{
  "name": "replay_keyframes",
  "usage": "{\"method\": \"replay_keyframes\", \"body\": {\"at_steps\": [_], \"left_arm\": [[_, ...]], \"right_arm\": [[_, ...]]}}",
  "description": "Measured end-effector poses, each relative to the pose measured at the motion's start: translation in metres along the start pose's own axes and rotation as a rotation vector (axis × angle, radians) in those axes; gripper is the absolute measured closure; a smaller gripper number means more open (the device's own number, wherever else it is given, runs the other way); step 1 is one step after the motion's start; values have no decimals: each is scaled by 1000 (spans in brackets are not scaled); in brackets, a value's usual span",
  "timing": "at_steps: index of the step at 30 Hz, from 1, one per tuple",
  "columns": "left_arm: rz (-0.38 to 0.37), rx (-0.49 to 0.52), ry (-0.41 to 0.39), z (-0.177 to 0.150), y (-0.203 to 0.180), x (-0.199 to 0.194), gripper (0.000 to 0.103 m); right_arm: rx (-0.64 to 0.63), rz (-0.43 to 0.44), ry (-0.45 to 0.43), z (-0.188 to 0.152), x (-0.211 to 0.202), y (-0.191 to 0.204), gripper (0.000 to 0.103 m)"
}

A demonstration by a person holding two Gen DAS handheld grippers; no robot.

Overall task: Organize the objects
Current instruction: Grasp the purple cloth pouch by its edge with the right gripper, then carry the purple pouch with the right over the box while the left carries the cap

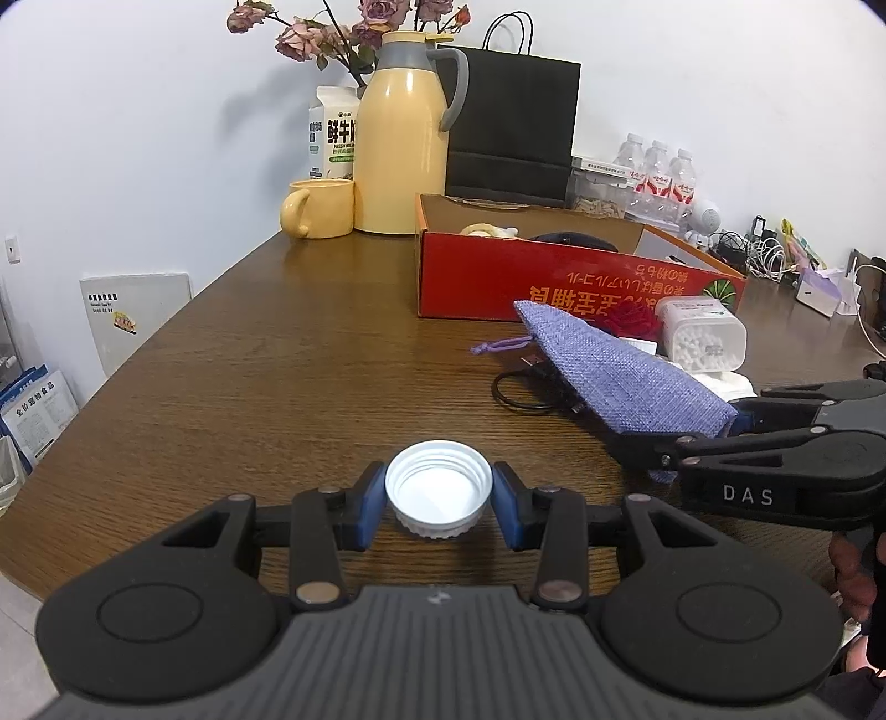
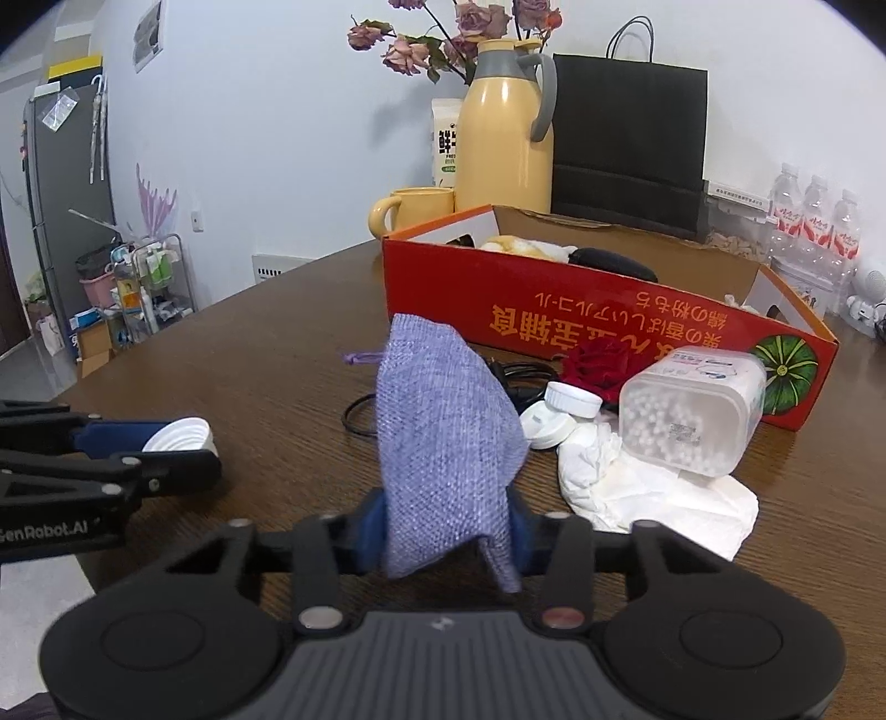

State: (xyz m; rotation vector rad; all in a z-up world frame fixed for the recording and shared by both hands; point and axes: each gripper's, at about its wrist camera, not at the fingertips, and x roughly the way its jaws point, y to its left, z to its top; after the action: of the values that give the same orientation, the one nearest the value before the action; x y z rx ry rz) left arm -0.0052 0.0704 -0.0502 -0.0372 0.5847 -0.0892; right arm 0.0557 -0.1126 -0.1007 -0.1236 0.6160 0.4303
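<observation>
Left gripper (image 1: 438, 494) clamps white screw cap (image 1: 438, 488), frame bottom center; right gripper (image 2: 449, 520) pinches purple drawstring pouch (image 2: 443, 443), red box (image 2: 554, 310) behind.

In the right wrist view the purple cloth pouch (image 2: 443, 443) covers the inner faces of the blue pads (image 2: 372, 526) at the bottom centre, and it hides part of the black cable (image 2: 360, 415) behind it. The crumpled white tissue (image 2: 653, 498) is partly buried under the tipped cotton swab jar (image 2: 692, 410). Along the top edge of the left wrist view the dried flowers (image 1: 310, 33) are cut off, and the clutter of cables (image 1: 764, 255) at the right edge is too small to sort out.
</observation>
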Motion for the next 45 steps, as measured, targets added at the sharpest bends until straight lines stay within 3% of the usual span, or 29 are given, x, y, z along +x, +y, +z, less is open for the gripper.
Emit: {"method": "replay_keyframes", "body": {"at_steps": [4,7,17,28,36,45], "left_arm": [[-1,5,-4,0,-2,-1,62],[-1,8,-9,2,-2,-2,62],[2,27,-49,16,-10,-4,62],[-25,48,-189,81,-27,10,62],[-42,45,-236,129,-46,48,62],[-28,17,-236,169,-64,105,62]], "right_arm": [[0,2,-11,-2,-4,-1,87],[-9,4,-32,-3,-9,-2,91],[-28,-13,-106,2,-27,-3,91],[-53,-61,-203,33,-31,-21,91],[-36,-113,-249,72,-4,-55,91],[26,-188,-248,107,35,-108,91]]}}
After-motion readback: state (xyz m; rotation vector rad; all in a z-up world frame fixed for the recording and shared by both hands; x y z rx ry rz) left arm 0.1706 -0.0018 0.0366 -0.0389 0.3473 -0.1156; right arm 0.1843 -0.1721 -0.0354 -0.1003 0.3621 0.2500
